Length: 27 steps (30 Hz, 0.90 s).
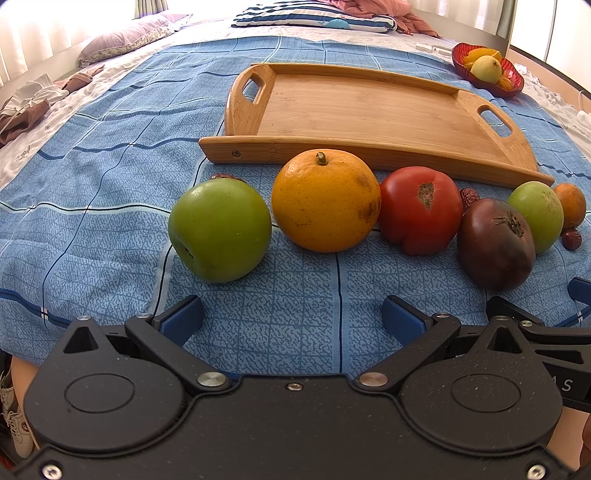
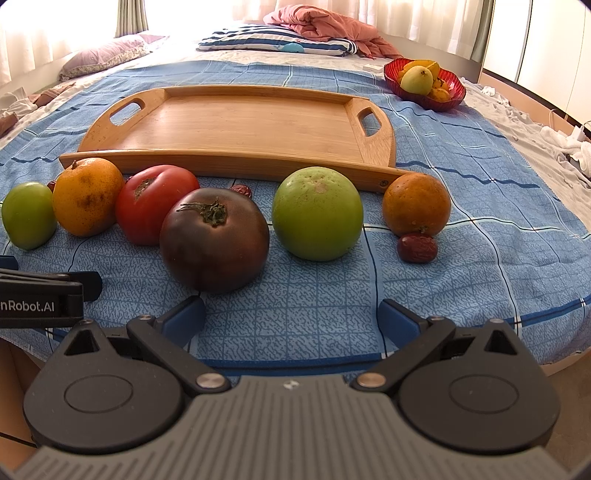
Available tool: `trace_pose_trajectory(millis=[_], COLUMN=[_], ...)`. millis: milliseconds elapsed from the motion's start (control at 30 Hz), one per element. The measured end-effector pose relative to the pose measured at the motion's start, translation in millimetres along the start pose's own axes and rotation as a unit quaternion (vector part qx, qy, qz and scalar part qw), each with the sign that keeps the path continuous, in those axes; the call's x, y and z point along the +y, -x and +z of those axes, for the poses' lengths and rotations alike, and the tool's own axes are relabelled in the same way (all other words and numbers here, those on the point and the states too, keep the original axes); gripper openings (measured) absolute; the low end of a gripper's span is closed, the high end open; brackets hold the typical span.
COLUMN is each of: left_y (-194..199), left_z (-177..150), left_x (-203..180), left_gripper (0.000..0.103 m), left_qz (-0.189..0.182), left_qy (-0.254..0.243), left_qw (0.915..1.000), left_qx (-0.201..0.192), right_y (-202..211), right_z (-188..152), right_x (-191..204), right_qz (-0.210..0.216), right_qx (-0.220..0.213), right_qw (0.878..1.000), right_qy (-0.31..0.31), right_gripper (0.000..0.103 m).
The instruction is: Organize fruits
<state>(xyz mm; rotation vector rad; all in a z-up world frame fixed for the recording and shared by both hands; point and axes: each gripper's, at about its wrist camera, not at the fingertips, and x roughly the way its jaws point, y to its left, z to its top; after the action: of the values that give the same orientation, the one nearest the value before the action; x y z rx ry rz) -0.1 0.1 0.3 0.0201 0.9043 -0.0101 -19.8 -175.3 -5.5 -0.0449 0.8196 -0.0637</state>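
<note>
A row of fruit lies on the blue checked cloth in front of an empty wooden tray [image 1: 369, 107] [image 2: 251, 122]. From the left: a green apple [image 1: 219, 230] [image 2: 28, 215], a large orange [image 1: 325, 201] [image 2: 86, 195], a red tomato [image 1: 420, 208] [image 2: 155, 203], a dark purple tomato [image 1: 495, 243] [image 2: 214, 240], a second green apple [image 1: 535, 216] [image 2: 317, 213], a small orange [image 1: 570, 205] [image 2: 416, 204] and red dates [image 2: 417, 248]. My left gripper [image 1: 291, 321] is open and empty, short of the apple and orange. My right gripper [image 2: 291, 319] is open and empty, short of the dark tomato.
A red glass bowl [image 1: 513, 79] [image 2: 456, 83] with yellow fruit stands at the far right beyond the tray. Pillows and a pink blanket [image 2: 325, 26] lie at the head of the bed. The bed's edge is just under both grippers.
</note>
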Motion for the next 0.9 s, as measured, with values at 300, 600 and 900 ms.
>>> trace_pose_trajectory(millis=[300, 600, 900], left_y=[4.9, 3.7, 12.8], left_z=[0.9, -4.4, -3.0], left_x=[-1.8, -0.9, -3.7], left_gripper=[0.103, 0.103, 0.096], left_qz=[0.000, -0.003, -0.007], left_qy=[0.000, -0.004, -0.010], left_qw=[1.0000, 0.9999, 0.9993], left_qx=[-0.003, -0.016, -0.035], right_y=[1.0, 2.5, 8.1], right_z=[-1.2, -8.1, -11.3], right_x=[0.0, 0.7, -5.3], right_qz=[-0.003, -0.007, 0.012], right_qx=[-0.005, -0.025, -0.052], right_qw=[1.000, 1.000, 0.999], right_qy=[0.001, 0.003, -0.004], right_gripper=[0.103, 0.103, 0.103])
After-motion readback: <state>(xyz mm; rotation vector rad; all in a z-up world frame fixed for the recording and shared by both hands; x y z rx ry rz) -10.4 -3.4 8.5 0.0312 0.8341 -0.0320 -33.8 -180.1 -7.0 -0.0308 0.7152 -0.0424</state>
